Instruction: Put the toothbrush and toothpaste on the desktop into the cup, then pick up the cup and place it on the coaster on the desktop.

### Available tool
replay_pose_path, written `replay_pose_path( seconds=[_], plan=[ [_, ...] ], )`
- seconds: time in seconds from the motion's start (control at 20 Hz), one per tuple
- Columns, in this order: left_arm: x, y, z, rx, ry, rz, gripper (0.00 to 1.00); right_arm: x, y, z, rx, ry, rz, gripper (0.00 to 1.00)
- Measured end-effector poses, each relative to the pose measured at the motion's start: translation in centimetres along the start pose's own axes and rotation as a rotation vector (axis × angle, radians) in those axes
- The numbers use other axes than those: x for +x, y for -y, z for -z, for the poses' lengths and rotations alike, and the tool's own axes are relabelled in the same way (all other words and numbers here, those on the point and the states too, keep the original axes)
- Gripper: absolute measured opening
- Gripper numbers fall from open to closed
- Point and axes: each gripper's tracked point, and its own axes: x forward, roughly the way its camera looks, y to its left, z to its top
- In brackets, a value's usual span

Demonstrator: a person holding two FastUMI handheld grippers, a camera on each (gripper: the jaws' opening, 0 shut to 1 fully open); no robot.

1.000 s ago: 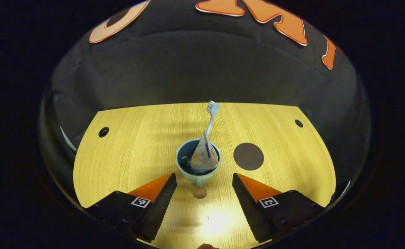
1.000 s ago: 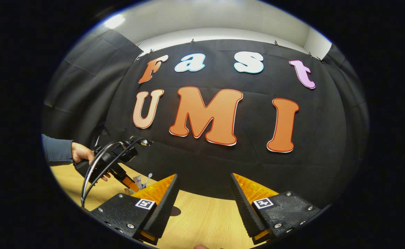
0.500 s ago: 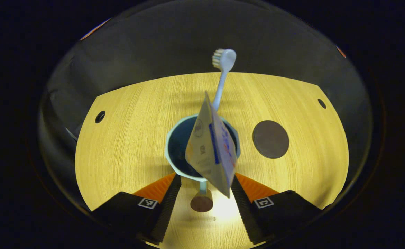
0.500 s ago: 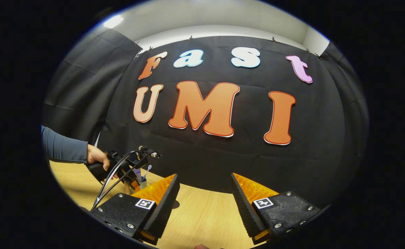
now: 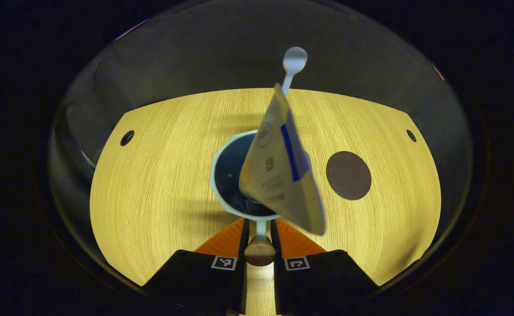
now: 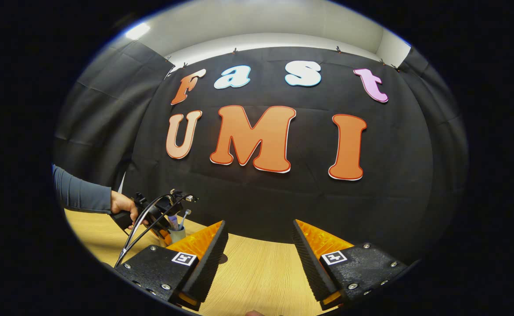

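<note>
Cup (image 5: 232, 175): holds toothpaste (image 5: 283, 171) and toothbrush (image 5: 292, 61), both leaning toward 1 o'clock.
Coaster (image 5: 348, 175): at 3 o'clock of cup, bare.
Left gripper (image 5: 260, 245): fingers clenched on cup handle (image 5: 260, 252).
Right gripper (image 6: 257, 245): fingers spread apart above the worktop (image 6: 257, 276).

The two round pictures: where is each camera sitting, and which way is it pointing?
Left gripper view: rides on the left gripper, looking down along its fingers at the cup, whose handle sits between them; beside the cup lies the coaster.
Right gripper view: rides on the right gripper, open, held level, facing the booth wall; a hand holds the left gripper there.
Shared: the cup with toothbrush and toothpaste, the wooden desktop.
</note>
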Motion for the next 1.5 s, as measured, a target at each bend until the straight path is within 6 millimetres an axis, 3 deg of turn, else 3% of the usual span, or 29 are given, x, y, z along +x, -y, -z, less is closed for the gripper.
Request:
replay_pose_path(
  seconds=[0.3,0.65,0.7,0.8,0.85,0.95,1.2,1.3,1.5],
  plan=[
    [-0.3,1.4,-1.3,-0.011,0.063,0.002,0.22,-1.0,0.5,0.9,0.01,-0.015,0.024,0.88],
    [-4.7,4.2,-4.2,0.081,0.126,0.03,0.22,-1.9,1.3,1.5,0.042,-0.019,0.041,0.88],
    [-3.8,4.5,-3.6,0.09,0.13,0.037,0.22,-2.2,1.8,1.8,0.051,-0.024,0.048,0.88],
    [-4.6,5.7,-4.0,0.091,0.127,0.072,0.22,-2.6,2.6,2.3,0.06,-0.033,0.062,0.88],
    [-3.8,4.7,-3.7,0.102,0.128,0.079,0.22,-2.8,3.1,2.6,0.06,-0.04,0.072,0.88],
    [-2.5,4.9,-4.2,0.142,0.135,0.071,0.22,-3.3,4.0,2.8,0.076,-0.045,0.078,0.88],
    [-0.9,6.5,-3.6,0.16,0.121,0.099,0.22,-3.9,6.8,2.8,0.109,-0.035,0.119,0.88],
    [-0.2,6.5,-3.7,0.185,0.108,0.103,0.22,-4.3,7.0,3.1,0.118,-0.043,0.11,0.88],
    [0.6,8.3,-3.4,0.218,0.094,0.105,0.22,-4.6,7.6,3.5,0.111,-0.048,0.112,0.88]
  ],
)
